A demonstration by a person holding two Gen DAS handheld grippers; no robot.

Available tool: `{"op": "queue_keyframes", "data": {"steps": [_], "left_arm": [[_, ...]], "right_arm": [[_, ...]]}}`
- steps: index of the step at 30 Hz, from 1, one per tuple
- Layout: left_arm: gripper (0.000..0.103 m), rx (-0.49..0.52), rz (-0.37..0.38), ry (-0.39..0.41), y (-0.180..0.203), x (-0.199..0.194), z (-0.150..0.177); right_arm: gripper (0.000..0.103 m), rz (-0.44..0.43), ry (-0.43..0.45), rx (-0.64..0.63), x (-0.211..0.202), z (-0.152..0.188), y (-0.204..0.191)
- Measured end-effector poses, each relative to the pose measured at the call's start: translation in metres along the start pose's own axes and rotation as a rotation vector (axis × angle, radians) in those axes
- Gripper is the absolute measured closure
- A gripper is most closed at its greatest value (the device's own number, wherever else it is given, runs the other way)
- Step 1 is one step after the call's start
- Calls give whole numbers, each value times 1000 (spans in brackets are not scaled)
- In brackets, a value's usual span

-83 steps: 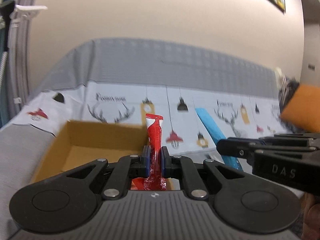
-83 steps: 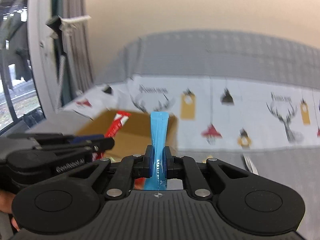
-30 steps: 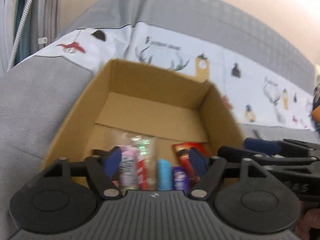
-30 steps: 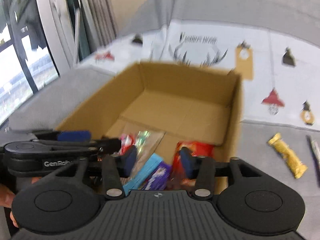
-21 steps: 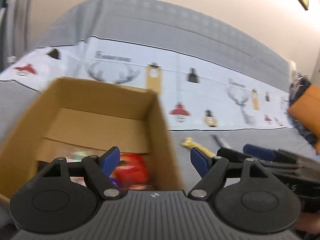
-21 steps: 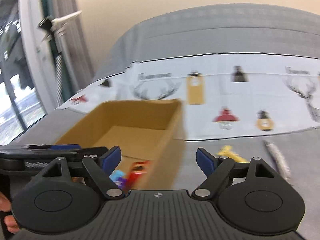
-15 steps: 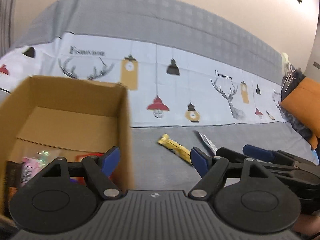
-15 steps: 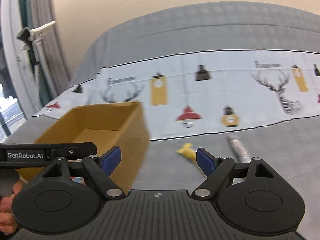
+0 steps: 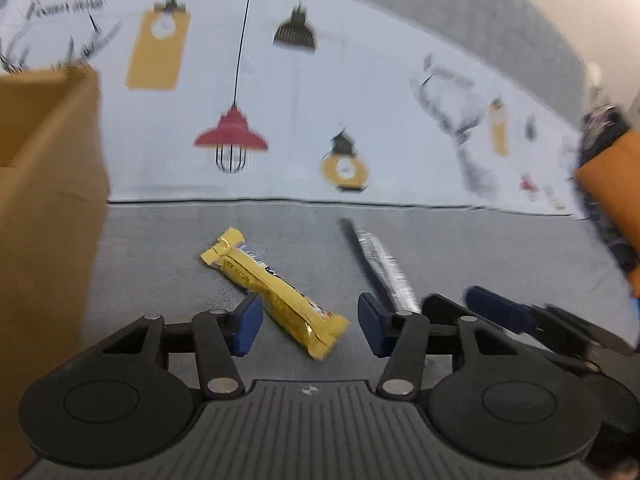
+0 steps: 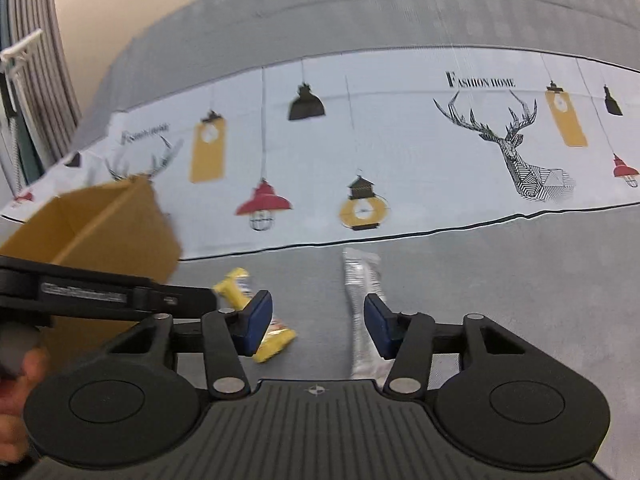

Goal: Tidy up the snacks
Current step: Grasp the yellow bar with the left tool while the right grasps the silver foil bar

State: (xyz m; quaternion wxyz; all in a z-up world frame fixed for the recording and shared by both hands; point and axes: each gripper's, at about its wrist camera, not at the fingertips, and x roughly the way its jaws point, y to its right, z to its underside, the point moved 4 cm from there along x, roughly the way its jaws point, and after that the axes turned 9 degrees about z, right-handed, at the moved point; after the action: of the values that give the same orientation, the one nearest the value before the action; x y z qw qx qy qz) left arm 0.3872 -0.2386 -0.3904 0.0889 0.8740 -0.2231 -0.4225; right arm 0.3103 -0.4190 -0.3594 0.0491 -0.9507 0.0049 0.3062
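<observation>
The brown cardboard box (image 9: pixel 48 208) is now left behind; the closing, empty left gripper (image 9: pixel 306 326) frames the yellow wrapped snack bar (image 9: pixel 276 286), the closing, empty right gripper (image 10: pixel 318 326) the silver packet (image 10: pixel 362 292).

We read "FASHION HOME" on the printed sheet (image 10: pixel 400 140) at one o'clock above the stag, a blurred repeat at ten o'clock, small print on the yellow snack bar (image 9: pixel 276 284) unreadable
</observation>
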Motion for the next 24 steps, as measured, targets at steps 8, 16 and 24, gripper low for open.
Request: {"op": "queue_keyframes", "data": {"steps": [8, 16, 24], "left_arm": [[81, 27, -52, -100, -20, 45, 5], [86, 58, -54, -150, -34, 0, 34], [77, 102, -88, -135, -40, 0, 37]], "right_arm": [[57, 45, -206, 93, 60, 23, 27], [80, 14, -236, -19, 46, 29, 2], [65, -15, -205, -94, 22, 39, -27]]}}
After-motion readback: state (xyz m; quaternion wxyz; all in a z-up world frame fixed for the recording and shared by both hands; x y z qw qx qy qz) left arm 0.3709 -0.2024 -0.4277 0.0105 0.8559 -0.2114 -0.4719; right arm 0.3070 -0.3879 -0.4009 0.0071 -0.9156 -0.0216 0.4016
